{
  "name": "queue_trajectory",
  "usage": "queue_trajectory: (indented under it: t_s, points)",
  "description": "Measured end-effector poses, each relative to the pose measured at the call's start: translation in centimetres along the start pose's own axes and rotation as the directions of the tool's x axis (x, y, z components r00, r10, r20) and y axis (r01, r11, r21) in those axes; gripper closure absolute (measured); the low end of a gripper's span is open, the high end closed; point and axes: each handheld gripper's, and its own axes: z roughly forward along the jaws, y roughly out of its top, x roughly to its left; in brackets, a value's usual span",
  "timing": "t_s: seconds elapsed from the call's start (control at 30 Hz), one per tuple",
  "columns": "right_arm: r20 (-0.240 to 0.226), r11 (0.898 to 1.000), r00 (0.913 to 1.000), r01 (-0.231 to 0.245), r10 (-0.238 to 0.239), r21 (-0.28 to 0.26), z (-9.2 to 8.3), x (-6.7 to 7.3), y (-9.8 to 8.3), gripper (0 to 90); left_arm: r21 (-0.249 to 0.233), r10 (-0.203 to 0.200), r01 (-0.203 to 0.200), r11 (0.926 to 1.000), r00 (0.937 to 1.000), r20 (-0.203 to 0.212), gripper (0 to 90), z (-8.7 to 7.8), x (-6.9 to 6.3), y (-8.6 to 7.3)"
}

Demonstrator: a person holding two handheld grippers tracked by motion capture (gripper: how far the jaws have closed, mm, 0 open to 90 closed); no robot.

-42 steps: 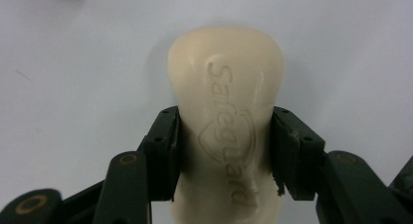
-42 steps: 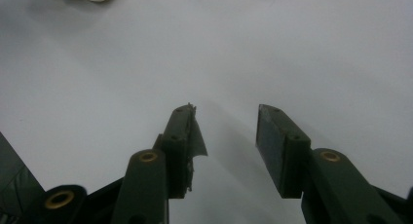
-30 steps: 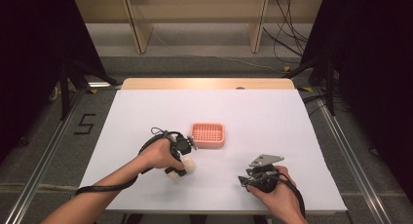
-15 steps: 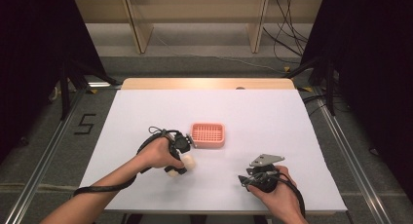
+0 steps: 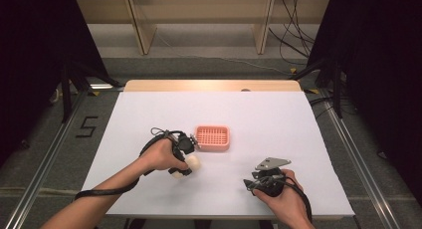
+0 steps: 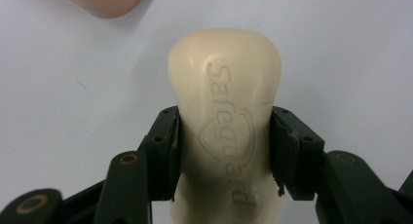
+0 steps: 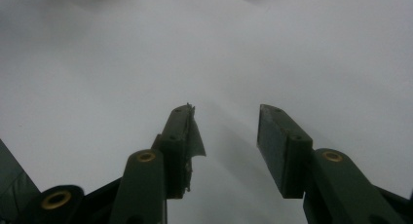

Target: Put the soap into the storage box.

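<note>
Near the lower left of centre in the high view, your left gripper [image 5: 188,159] is clamped on a cream bar of soap [image 5: 191,163], just in front of the pink slotted tray [image 5: 212,138] that sits mid-frame on the white table [image 5: 278,119]. Your left gripper view shows the grip plainly: both black jaws press against the soap's [image 6: 225,121] two long sides around its middle, the embossed lettering faces the camera, and the rounded end points toward the top of the frame. A corner of the pink tray [image 6: 104,2] peeks in at the upper left of that view, close to the soap but apart from it. Whether the bar rests on the table or hangs just above it, you probably cannot tell from these angles.

At the lower right of the high view, your right gripper [image 5: 255,181] sits low near the table's front edge, well apart from the tray. Its own view shows the right gripper [image 7: 226,131] with jaws spread and bare white table between them.
</note>
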Motion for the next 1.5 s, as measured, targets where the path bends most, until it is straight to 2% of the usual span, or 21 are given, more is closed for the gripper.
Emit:
queue_trajectory:
  t_s: [0.27,0.3,0.4,0.5,0.7,0.77,0.8,0.83,0.93,1.0,1.03,1.1,1.5]
  points:
    - [0.000,1.000,1.0000,0.000,0.000,-0.001,0.0,0.0,0.0,57.6,-0.014,0.007,-0.007,0.9999,1.0000,-0.005,49.2,-0.1,0.0,0.1]
    - [0.000,1.000,1.0000,0.000,0.000,-0.001,0.0,0.0,0.0,57.6,-0.033,-0.005,0.005,0.9995,1.0000,-0.004,49.2,-0.2,0.0,0.2]
    - [-0.002,1.000,1.0000,-0.007,0.007,0.000,0.0,0.1,0.0,57.7,-0.025,0.008,-0.008,0.9996,0.9999,-0.007,49.2,-0.3,0.1,0.3]
    - [-0.002,1.000,1.0000,-0.007,0.007,-0.003,0.0,0.1,0.0,57.6,-0.050,-0.001,0.000,0.9987,0.9999,-0.011,49.2,-0.4,0.1,0.3]
    - [0.000,1.000,1.0000,-0.007,0.007,-0.007,0.0,0.1,0.0,57.6,-0.058,0.006,-0.007,0.9983,0.9998,-0.017,49.2,-0.5,0.2,0.5]
    - [0.000,1.000,1.0000,-0.007,0.007,-0.007,0.0,0.1,0.0,57.6,-0.047,0.018,-0.019,0.9987,0.9997,-0.017,49.2,-0.6,0.3,0.5]
    - [0.000,1.000,1.0000,-0.007,0.007,-0.007,0.0,0.1,0.0,57.6,-0.050,0.013,-0.014,0.9986,0.9998,-0.016,49.2,-0.6,0.3,0.6]
    - [0.007,1.000,0.9999,0.015,-0.015,-0.016,0.1,-0.1,0.0,57.6,-0.064,-0.002,0.001,0.9980,0.9999,-0.016,49.2,-0.5,0.2,0.6]
    - [0.007,1.000,0.9999,0.014,-0.014,-0.017,0.1,-0.1,0.0,57.6,-0.057,0.010,-0.011,0.9983,0.9998,-0.019,49.2,-0.7,0.4,0.7]
    - [0.006,1.000,0.9999,0.014,-0.014,-0.016,0.1,-0.1,0.0,57.6,-0.067,0.001,-0.002,0.9977,0.9998,-0.018,49.2,-0.7,0.3,0.8]
    - [0.002,1.000,1.0000,-0.001,0.001,-0.010,0.0,0.0,0.0,57.6,-0.071,0.006,-0.008,0.9974,0.9998,-0.020,49.2,-0.8,0.4,0.9]
    - [0.006,1.000,0.9999,0.014,-0.014,-0.017,0.1,-0.1,0.0,57.6,-0.077,0.000,-0.002,0.9970,0.9998,-0.021,49.2,-0.8,0.5,1.0]
    - [0.004,1.000,1.0000,0.005,-0.005,-0.019,0.0,-0.1,0.0,57.4,-0.110,-0.009,0.005,0.9939,0.9993,-0.036,49.2,-1.1,0.7,1.3]
